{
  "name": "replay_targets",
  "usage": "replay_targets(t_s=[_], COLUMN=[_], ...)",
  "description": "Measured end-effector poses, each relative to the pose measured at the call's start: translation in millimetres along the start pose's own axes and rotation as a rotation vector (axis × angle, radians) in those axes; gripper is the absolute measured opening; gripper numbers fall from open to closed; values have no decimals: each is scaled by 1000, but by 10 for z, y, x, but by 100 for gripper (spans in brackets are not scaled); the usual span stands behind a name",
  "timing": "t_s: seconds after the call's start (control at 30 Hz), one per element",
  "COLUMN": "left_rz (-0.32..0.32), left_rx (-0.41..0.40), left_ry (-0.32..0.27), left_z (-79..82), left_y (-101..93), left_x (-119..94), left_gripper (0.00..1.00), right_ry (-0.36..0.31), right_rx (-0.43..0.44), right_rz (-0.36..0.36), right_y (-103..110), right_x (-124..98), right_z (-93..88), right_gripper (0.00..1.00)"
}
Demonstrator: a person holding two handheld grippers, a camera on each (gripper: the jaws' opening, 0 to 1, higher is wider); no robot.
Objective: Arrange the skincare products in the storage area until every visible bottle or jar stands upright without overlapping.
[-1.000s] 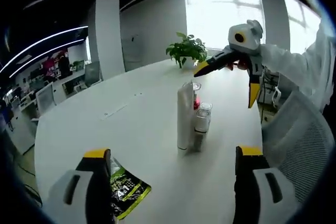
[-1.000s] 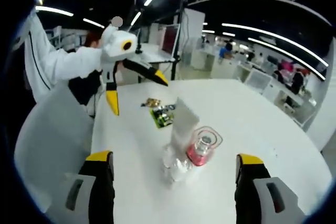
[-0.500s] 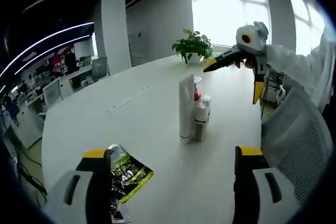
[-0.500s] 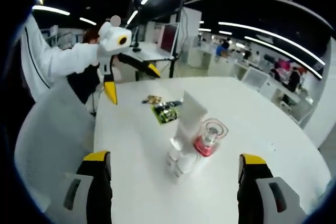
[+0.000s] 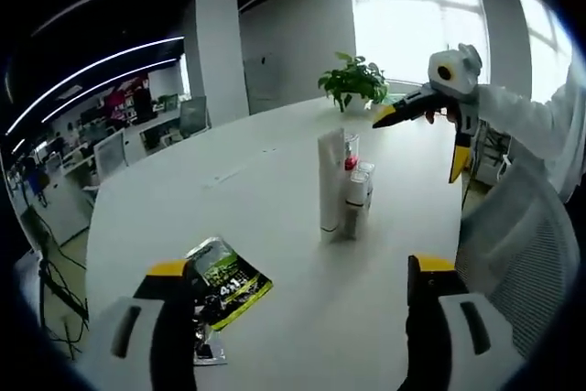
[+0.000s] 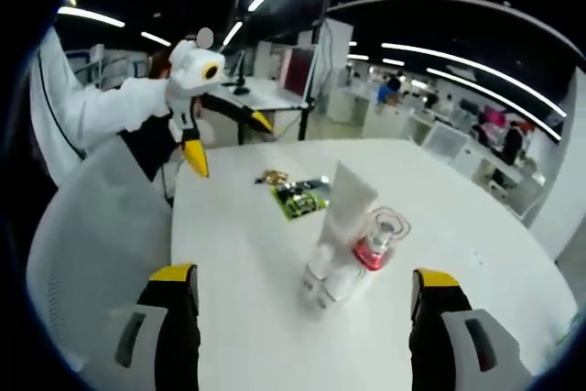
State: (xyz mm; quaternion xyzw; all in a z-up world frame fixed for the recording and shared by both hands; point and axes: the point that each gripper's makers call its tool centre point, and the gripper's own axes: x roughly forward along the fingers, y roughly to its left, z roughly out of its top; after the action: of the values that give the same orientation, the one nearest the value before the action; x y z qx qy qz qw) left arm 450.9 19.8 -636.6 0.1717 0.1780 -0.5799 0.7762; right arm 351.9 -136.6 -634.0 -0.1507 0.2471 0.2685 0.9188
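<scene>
Both grippers pull back from the product cluster over the last second: the white tube (image 5: 330, 179), small white bottles (image 5: 356, 196) and pink-capped jar (image 6: 381, 243) sit smaller in the left gripper view than a second ago, upright and packed touching mid-counter (image 5: 275, 254). Left gripper (image 5: 298, 318) and right gripper (image 6: 307, 322) jaws spread wide, holding nothing. The green sachet (image 5: 225, 281) lies flat, well apart; the retreat suggests the standing group is judged finished.

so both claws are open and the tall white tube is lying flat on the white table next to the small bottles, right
Not quite. The tall white tube stands upright on the white table beside the small bottles, as the left gripper view shows. Both claws, left and right, are open.
</scene>
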Motion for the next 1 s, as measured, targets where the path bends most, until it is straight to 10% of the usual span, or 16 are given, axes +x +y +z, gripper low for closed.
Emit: replay_targets(t_s=[1.0], left_rz=[-19], left_rx=[-46], left_ry=[10], left_z=[-301], left_y=[355], left_x=[-102], left_gripper=[99], right_ry=[37], right_rx=[92], right_rz=[-77], right_y=[85], right_x=[108], right_z=[-81], right_gripper=[97])
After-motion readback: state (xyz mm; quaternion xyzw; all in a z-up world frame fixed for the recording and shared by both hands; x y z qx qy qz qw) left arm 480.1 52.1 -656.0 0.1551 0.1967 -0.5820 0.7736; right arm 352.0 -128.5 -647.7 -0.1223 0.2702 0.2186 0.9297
